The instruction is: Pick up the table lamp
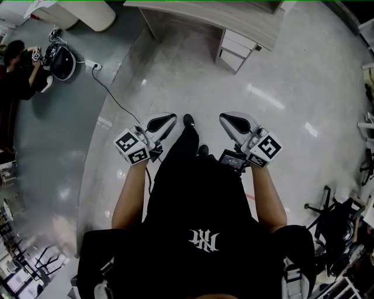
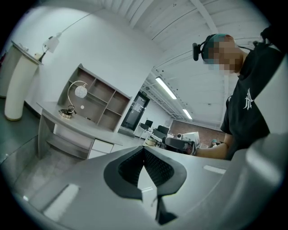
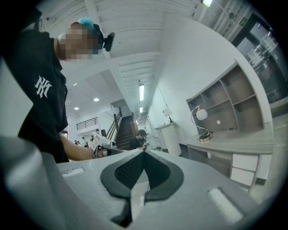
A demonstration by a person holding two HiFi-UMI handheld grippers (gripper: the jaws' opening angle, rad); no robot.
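The table lamp (image 2: 74, 98), a thin curved chrome arm with a white globe over a round metal base, stands on a grey desk (image 2: 85, 126) well ahead of me. It shows again in the right gripper view as the lamp (image 3: 200, 122) on the desk (image 3: 238, 143). In the head view the lamp is out of sight. My left gripper (image 1: 168, 121) and right gripper (image 1: 228, 120) are held level in front of the person's body, far short of the desk. Both are shut with nothing between the pads, as the left gripper (image 2: 144, 149) and right gripper (image 3: 144, 152) show in their own views.
Open shelves (image 2: 104, 102) stand on the desk behind the lamp. A drawer unit (image 1: 236, 50) sits under the desk (image 1: 234, 17). A white rounded column (image 2: 17, 85) stands left of it. A cable (image 1: 114, 97) runs across the floor. A seated person (image 1: 17, 65) is at far left, chairs (image 1: 334, 217) at right.
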